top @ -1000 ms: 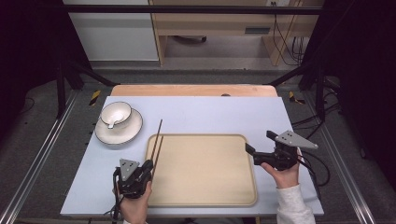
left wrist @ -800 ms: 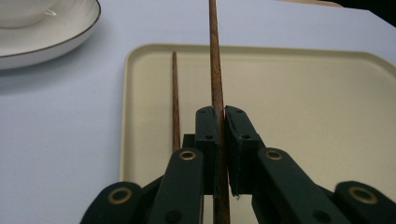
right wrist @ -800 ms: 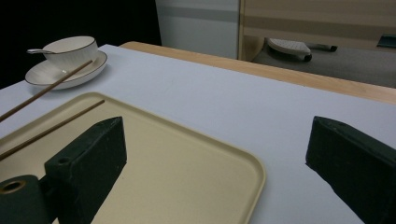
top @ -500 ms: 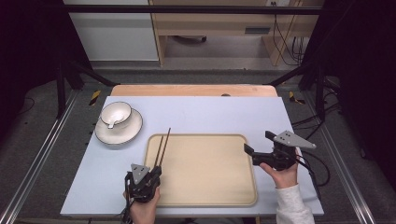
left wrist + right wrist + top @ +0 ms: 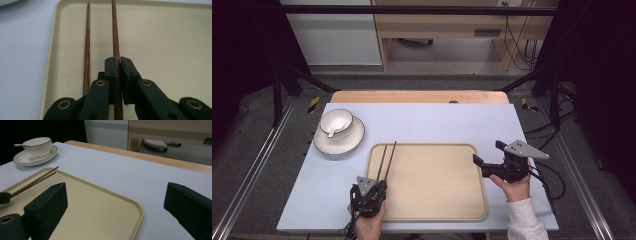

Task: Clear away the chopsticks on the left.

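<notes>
Two dark wooden chopsticks [image 5: 387, 159] lie along the left part of a beige tray [image 5: 437, 200]. My left gripper [image 5: 379, 186] is at their near ends, by the tray's front left corner. In the left gripper view the left gripper [image 5: 119, 61] is shut on the right chopstick [image 5: 115, 37]. The other chopstick [image 5: 87, 50] runs beside the left jaw, its near end hidden under the gripper. My right gripper [image 5: 488, 152] is held at the tray's right edge, pointing left. Its jaws stand wide apart in the right gripper view [image 5: 115, 197] with nothing between them.
A white cup with a spoon sits on a saucer [image 5: 338, 131] at the table's far left, also seen as the cup and saucer [image 5: 37, 146]. The light blue table top [image 5: 437, 120] stretches behind the tray. A wooden strip [image 5: 417, 96] edges the far side.
My left gripper has moved right and down toward the tray's front left corner, and both chopsticks came with it, now over the tray. The right gripper has stayed where it was.
</notes>
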`<state>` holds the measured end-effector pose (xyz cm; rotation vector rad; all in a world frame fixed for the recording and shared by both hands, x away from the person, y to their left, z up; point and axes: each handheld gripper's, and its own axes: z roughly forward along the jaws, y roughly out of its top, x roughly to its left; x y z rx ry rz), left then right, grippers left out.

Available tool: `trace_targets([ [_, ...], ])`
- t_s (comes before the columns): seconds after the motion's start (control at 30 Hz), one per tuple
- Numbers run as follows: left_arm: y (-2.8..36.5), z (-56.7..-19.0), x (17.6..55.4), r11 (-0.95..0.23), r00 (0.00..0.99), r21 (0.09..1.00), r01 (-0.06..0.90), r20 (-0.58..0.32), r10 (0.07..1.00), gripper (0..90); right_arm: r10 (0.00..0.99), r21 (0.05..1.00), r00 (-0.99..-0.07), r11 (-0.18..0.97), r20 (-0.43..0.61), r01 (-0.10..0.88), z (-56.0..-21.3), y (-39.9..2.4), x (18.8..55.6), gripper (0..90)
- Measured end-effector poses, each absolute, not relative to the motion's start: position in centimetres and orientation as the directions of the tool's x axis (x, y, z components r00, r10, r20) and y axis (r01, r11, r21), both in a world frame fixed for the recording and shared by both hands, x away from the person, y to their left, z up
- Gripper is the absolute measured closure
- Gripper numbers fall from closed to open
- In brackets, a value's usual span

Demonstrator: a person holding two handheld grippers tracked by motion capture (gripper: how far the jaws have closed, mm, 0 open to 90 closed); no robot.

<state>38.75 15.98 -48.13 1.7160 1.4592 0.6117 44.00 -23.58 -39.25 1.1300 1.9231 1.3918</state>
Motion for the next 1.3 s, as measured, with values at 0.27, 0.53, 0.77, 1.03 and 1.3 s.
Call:
trace_targets([
  [0.27, 15.9, -48.2, 38.8, -0.04, 0.216, 0.795, 0.605, -0.115, 0.97, 83.9, 0.848, 0.934, -0.526, 0.132, 0.066, 0.331, -39.3, -23.5, 44.0, 5.4],
  [0.53, 15.6, -48.3, 38.9, -0.059, 0.211, 0.777, 0.627, -0.096, 0.973, 83.6, 0.848, 0.933, -0.525, 0.131, 0.069, 0.334, -39.3, -23.5, 44.1, 5.3],
  [0.77, 15.6, -48.2, 39.0, -0.066, 0.215, 0.775, 0.628, -0.091, 0.972, 83.3, 0.847, 0.934, -0.527, 0.131, 0.068, 0.332, -39.3, -23.5, 44.0, 5.3],
  [1.03, 15.8, -47.6, 39.0, -0.065, 0.237, 0.789, 0.611, -0.103, 0.966, 79.6, 0.85, 0.936, -0.521, 0.123, 0.072, 0.331, -39.2, -23.7, 43.9, 5.2],
  [1.3, 16.8, -44.7, 39.7, -0.081, 0.313, 0.85, 0.521, -0.102, 0.944, 67.9, 0.853, 0.94, -0.517, 0.115, 0.073, 0.322, -38.9, -24.0, 43.8, 5.2],
])
